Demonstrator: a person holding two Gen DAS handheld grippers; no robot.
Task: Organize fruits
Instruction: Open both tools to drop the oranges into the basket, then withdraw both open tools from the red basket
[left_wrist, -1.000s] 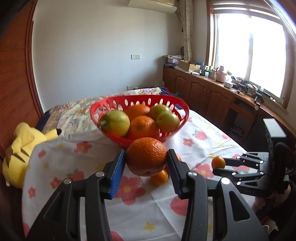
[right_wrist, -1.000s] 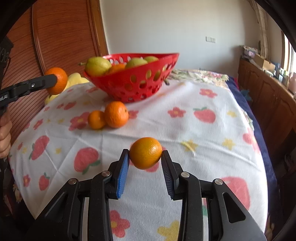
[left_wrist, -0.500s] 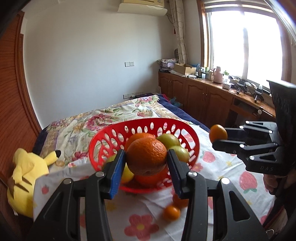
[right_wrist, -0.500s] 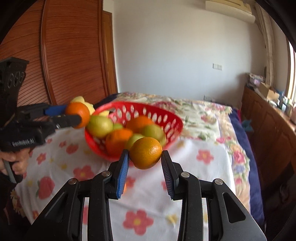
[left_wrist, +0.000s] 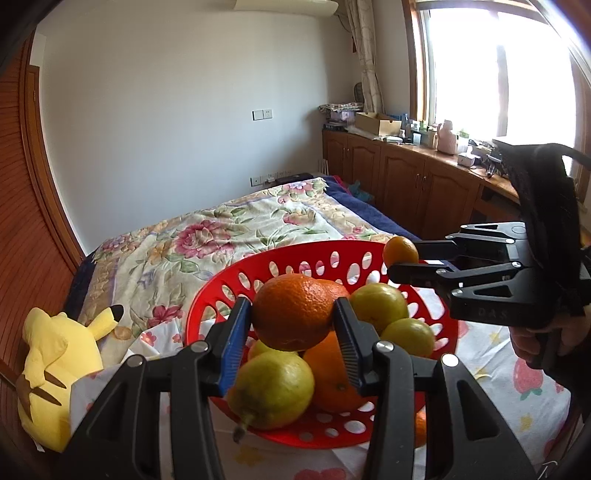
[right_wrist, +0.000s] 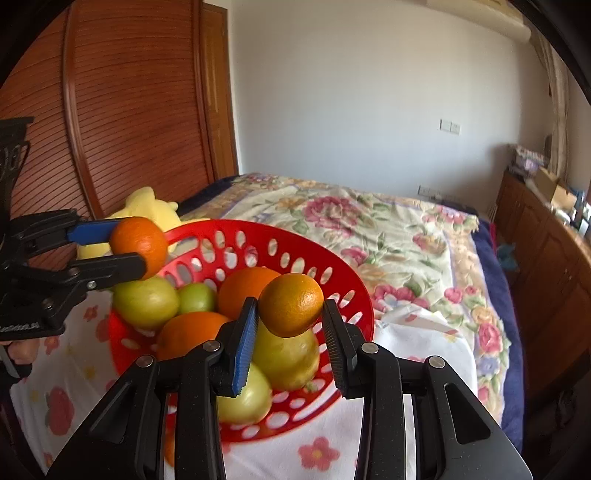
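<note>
The left gripper clamps a large round orange above the red perforated plastic basket of oranges and yellow-green lemons. At right, the right gripper grips a small orange mandarin over the rim.

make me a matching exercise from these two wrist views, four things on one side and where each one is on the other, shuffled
Things
1. large orange
2. small orange
3. Pikachu plush
4. red basket

Places
A. lying beside the basket, on the bed
B. clamped in the right gripper, over the basket
C. on the flowered cloth, holding oranges and lemons
D. clamped in the left gripper, over the basket

Pairs: 1-D, 2-B, 3-A, 4-C
</note>
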